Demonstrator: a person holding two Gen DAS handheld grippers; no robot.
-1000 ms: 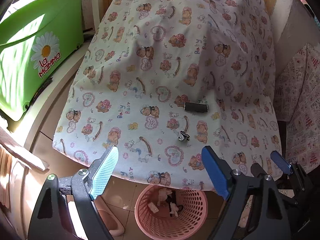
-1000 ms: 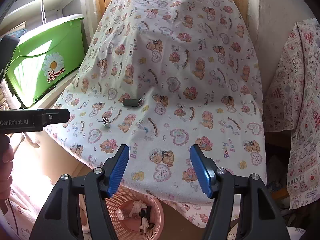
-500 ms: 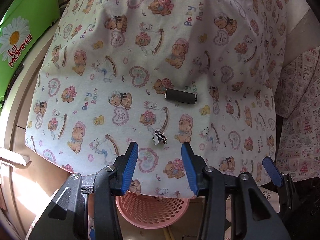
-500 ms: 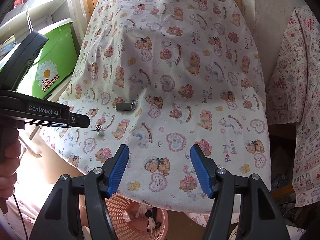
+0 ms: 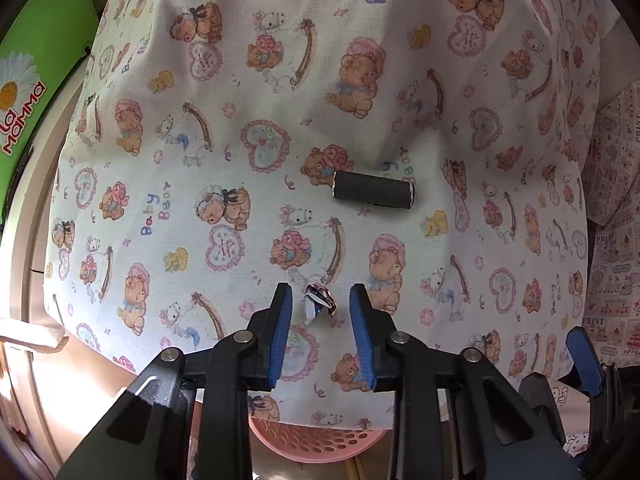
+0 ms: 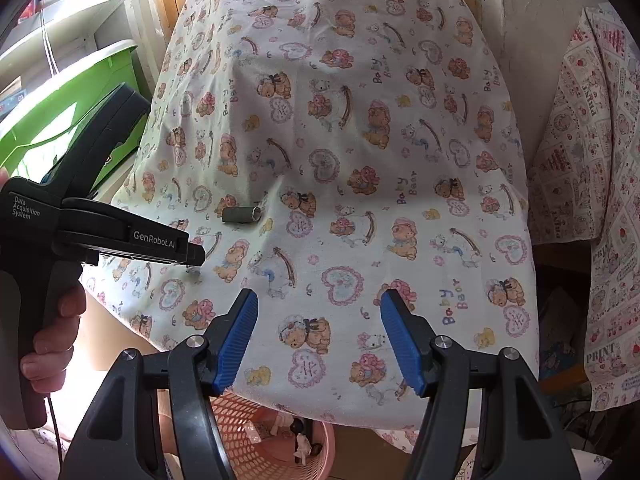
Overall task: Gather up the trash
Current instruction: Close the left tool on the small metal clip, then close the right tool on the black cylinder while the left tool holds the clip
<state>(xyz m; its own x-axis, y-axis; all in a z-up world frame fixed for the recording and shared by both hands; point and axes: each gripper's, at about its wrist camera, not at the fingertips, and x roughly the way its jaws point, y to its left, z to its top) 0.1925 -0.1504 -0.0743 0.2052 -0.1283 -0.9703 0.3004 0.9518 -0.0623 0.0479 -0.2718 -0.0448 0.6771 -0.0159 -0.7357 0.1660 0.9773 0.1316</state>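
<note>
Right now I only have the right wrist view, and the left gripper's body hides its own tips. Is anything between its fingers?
Observer: Yes. The left wrist view shows a small crumpled wrapper between the left gripper fingers, lying on the bear-print cloth. The jaws are closing.
Operator: Are the pads pressing on it?
Observer: No, a gap shows on each side of it.
Operator: Is the dark tube in the way?
Observer: No, the dark tube lies apart, beyond the fingertips.

Your left tool (image 6: 120, 236) reading "GenRobot.AI" and "Data Acquisition System", green bin (image 5: 36, 64) marked "La Mamma", bear-print cloth (image 5: 280, 128) repeating "Baby Bear", patterned cloth (image 6: 600, 240) printed "PRINT"
</note>
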